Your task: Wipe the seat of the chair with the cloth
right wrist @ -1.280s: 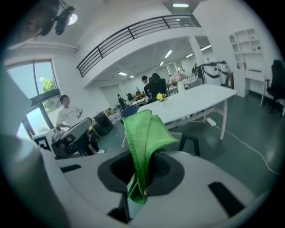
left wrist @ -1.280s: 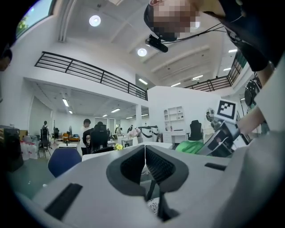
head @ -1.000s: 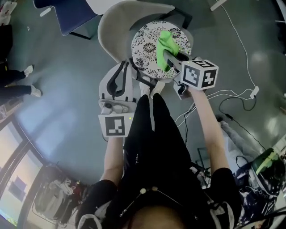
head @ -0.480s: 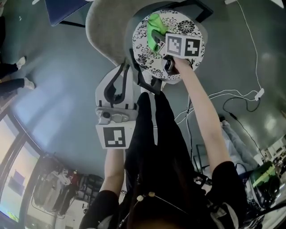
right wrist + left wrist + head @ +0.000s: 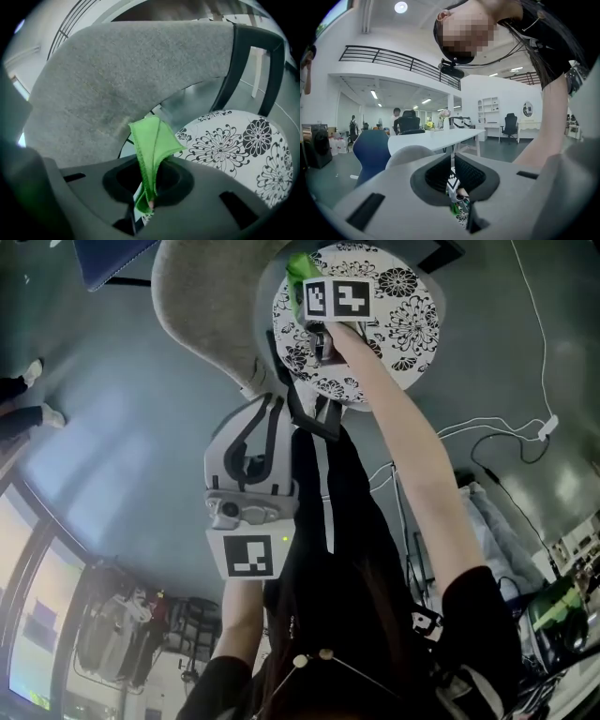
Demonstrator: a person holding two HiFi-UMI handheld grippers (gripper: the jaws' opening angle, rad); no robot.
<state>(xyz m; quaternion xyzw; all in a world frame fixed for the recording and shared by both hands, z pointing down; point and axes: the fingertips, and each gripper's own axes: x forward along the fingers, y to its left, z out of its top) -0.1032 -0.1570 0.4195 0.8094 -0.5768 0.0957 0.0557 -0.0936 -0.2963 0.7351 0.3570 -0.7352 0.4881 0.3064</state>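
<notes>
We held our right gripper (image 5: 149,198) out over the chair's round seat with a black-and-white flower print (image 5: 398,329), close to the edge where it meets the curved grey fabric backrest (image 5: 202,306). Its fingers (image 5: 180,187) were clenched on the bright green cloth (image 5: 151,140). One fold stood up from between the fingers and a short end hung out below them. The backrest rose just beyond the fingers and to their left, and the patterned seat spread ahead and to their right. A black frame post (image 5: 240,61) stood at the seat's far side. From the head view only a corner of the cloth peeked out past that gripper's marker cube (image 5: 336,298). We could not tell whether the cloth touched the seat.

Our left gripper (image 5: 270,401) hung off the chair, near the seat's front edge and beside our black-clad legs (image 5: 328,521). Its fingers (image 5: 474,176) were drawn together to a narrow slit and grasped nothing. Through that slit, ahead of the fingers, we saw a strip of the flowered seat and a trace of green.
</notes>
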